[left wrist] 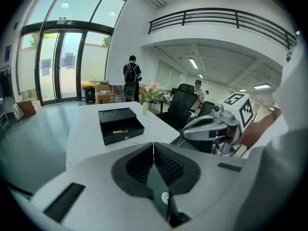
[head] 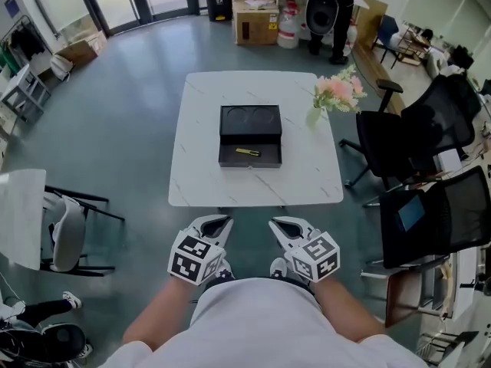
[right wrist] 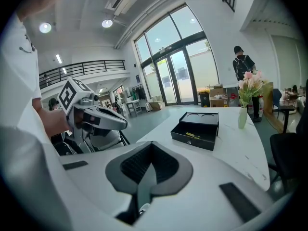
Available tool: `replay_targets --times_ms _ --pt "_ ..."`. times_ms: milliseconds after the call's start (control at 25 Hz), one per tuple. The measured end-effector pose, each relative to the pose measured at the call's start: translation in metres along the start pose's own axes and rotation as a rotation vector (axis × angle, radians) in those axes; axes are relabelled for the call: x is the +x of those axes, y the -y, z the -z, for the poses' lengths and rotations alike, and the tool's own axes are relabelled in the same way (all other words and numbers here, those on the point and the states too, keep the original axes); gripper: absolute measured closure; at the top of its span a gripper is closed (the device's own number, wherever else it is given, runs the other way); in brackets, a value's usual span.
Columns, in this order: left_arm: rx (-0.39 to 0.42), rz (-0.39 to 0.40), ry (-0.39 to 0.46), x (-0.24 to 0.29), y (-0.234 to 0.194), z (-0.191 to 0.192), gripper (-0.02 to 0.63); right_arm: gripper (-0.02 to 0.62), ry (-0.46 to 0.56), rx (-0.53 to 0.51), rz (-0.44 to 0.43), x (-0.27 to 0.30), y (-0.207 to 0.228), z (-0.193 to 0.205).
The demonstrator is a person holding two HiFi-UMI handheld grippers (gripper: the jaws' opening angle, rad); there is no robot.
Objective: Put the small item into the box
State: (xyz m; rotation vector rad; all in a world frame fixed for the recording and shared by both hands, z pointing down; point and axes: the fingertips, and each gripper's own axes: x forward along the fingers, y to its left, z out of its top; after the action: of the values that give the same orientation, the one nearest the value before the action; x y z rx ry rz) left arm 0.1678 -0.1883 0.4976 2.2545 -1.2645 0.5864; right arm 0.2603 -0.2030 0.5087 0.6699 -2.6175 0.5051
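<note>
Plainly, both claws were held low in front of the person's body, short of the near edge of the white marble-patterned counter (head: 199, 176) and touching nothing on it. The left claw (head: 218, 224) had its two jaws pressed together with nothing between them, the ribbed black pads meeting along a thin line in the left gripper view. The right claw (head: 285, 225) was likewise closed tight and empty, its pads meeting in the right gripper view. The two pointed forward and somewhat downward, side by side and a little apart, each with its marker cube toward the person.

Well ahead of them, near the middle of the counter, sat the black box (head: 250, 135), open. Its far half showed two round recesses; its near half was an open compartment. The small item (head: 248, 152), a thin gold-coloured piece, lay flat inside that near compartment, slightly tilted relative to the box's front wall. What exactly it was could not be made out.

At the counter's far right corner stood a vase of pink flowers (head: 335, 94), well apart from the box. Black office chairs (head: 430, 125) were to the right of the counter, and cardboard cartons (head: 255, 18) sat on the floor beyond it.
</note>
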Motion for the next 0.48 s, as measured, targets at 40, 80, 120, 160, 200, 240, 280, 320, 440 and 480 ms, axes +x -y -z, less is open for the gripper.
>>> replay_targets --times_ms 40,80,120,160,200,240,280,320,440,480 --pt "0.0 0.0 0.0 -0.0006 0.0005 -0.0001 0.589 0.58 0.0 0.001 0.0 -0.0006 -0.0004 0.0001" --pt "0.0 -0.001 0.001 -0.0012 0.0008 -0.0003 0.589 0.58 0.001 0.001 0.0 -0.0011 -0.0009 0.0001" --pt "0.0 -0.001 0.002 -0.0016 0.0008 -0.0004 0.589 0.58 0.001 0.0 0.001 -0.0014 -0.0011 0.0001" --pt "0.001 -0.001 0.003 -0.0018 0.0006 -0.0003 0.589 0.58 0.001 -0.001 0.002 -0.0013 -0.0011 0.0001" --pt "0.001 0.0 0.004 -0.0021 0.0002 -0.0002 0.589 0.58 0.002 -0.001 0.003 -0.0011 -0.0011 0.0001" --pt "0.002 0.0 0.005 -0.0025 -0.0001 -0.0003 0.589 0.58 0.001 -0.001 0.004 -0.0009 -0.0014 0.0001" --pt "0.002 0.001 0.006 -0.0031 -0.0004 -0.0005 0.589 0.58 0.001 -0.001 0.005 -0.0009 -0.002 -0.0001" --pt "0.002 0.002 0.007 -0.0036 -0.0007 -0.0008 0.589 0.58 0.0 0.0 0.005 -0.0007 -0.0026 -0.0003" --pt "0.003 0.005 0.009 -0.0032 -0.0022 -0.0005 0.589 0.58 -0.002 0.001 0.008 0.001 -0.0028 0.0009" --pt "0.003 0.006 0.009 -0.0027 -0.0025 0.0 0.589 0.58 -0.002 0.001 0.008 0.0016 -0.0025 0.0016"
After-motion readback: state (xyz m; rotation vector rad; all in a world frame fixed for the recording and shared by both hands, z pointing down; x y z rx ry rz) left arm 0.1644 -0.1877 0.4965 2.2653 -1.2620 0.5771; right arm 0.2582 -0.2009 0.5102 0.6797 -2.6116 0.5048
